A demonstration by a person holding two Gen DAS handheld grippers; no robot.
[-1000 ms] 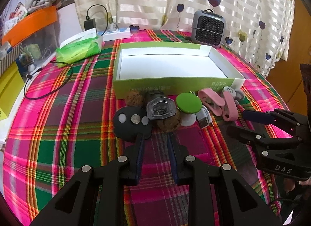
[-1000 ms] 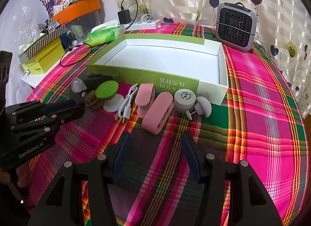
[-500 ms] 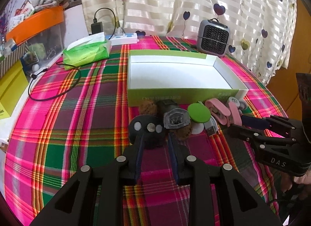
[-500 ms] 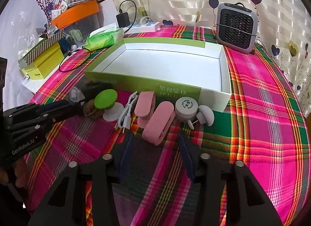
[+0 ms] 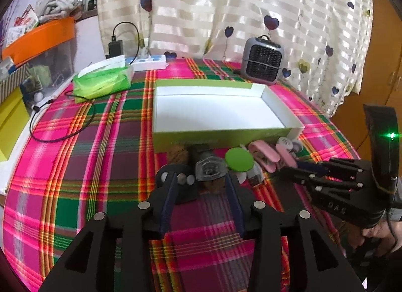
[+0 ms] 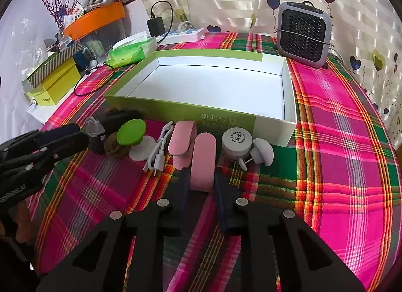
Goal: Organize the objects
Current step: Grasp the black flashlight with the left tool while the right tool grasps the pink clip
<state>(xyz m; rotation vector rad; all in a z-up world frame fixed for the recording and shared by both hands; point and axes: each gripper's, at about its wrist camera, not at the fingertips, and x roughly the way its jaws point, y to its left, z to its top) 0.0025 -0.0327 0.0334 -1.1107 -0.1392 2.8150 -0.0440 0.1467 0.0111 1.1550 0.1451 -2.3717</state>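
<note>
An empty green box (image 5: 221, 138) with a white inside stands mid-table. A row of small objects lies along its near wall. My left gripper (image 5: 200, 191) is opening wide; its pads press on nothing. Its left finger sits over a black round remote (image 5: 187, 192), with a grey gadget (image 5: 209, 170) just ahead of the gap. My right gripper (image 6: 201, 186) is closing tight on a pink oblong case (image 6: 203, 158), and both pads press its sides. Beside it lie a second pink case (image 6: 182, 143), a white cable (image 6: 159, 153), a green disc (image 6: 132, 132) and a white jar (image 6: 237, 141).
A grey fan heater (image 5: 262, 59) stands behind the box by the curtain. A green tissue pack (image 5: 103, 82) and a looped black cable (image 5: 62, 128) lie at the left. A yellow box (image 6: 55, 85) and an orange bin sit off the table's left edge.
My left jaws went from shut to wide open and edged up to the black remote. My right jaws went from wide open to closed on the pink case.
</note>
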